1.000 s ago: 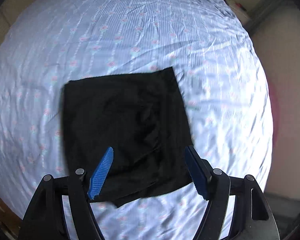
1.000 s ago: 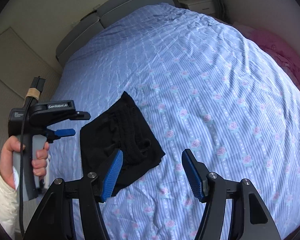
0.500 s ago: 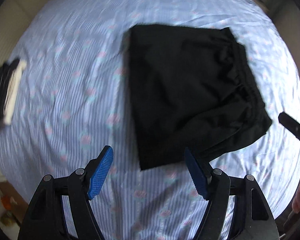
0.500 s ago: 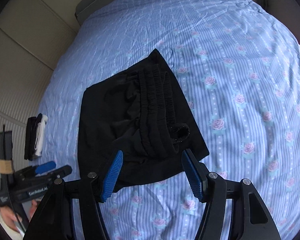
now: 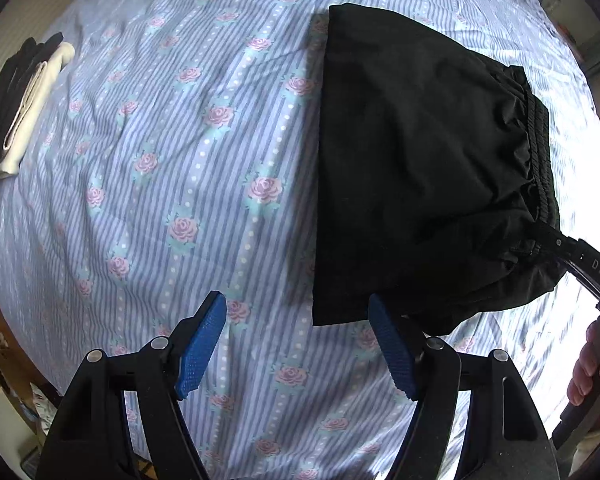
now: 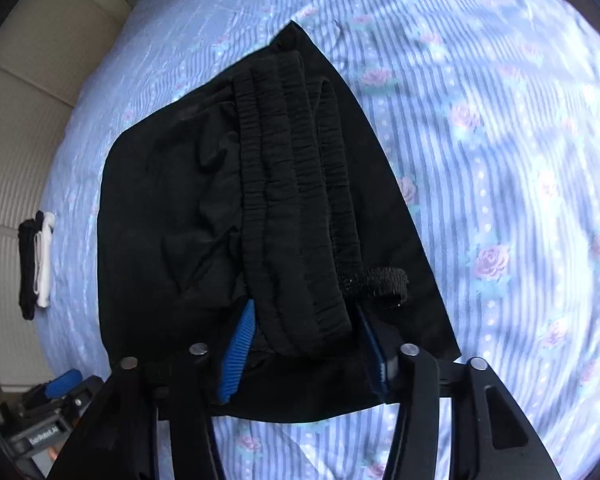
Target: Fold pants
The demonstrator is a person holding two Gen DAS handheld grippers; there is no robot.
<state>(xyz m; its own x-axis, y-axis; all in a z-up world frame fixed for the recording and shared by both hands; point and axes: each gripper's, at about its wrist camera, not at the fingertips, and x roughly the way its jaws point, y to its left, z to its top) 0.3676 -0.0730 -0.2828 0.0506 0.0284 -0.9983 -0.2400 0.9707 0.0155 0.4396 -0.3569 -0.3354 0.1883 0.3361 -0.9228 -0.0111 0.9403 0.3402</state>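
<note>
Black pants (image 5: 420, 168) lie folded into a rough square on the blue striped, rose-print bed sheet (image 5: 188, 168). My left gripper (image 5: 300, 344) hangs open, pointing straight down over the sheet, and its right pad (image 5: 392, 356) sits by the pants' near corner. In the right wrist view the gathered elastic waistband (image 6: 296, 208) runs down between the fingers of my right gripper (image 6: 304, 344). Its jaws are closing with the waistband end between the blue pads (image 6: 236, 356). A fuzzy black loop (image 6: 376, 280) sticks out beside the waistband.
A small stack of folded black and white clothes (image 5: 16, 108) lies at the bed's far left edge, also visible in the right wrist view as that stack (image 6: 36, 260). A beige padded wall (image 6: 20, 120) borders the bed. A hand (image 5: 592, 364) holds the right gripper's handle.
Both grippers dropped closer to the bed. The right gripper moved onto the pants' near edge and its jaws narrowed around the waistband. The left gripper shifted off the pants to their left corner.
</note>
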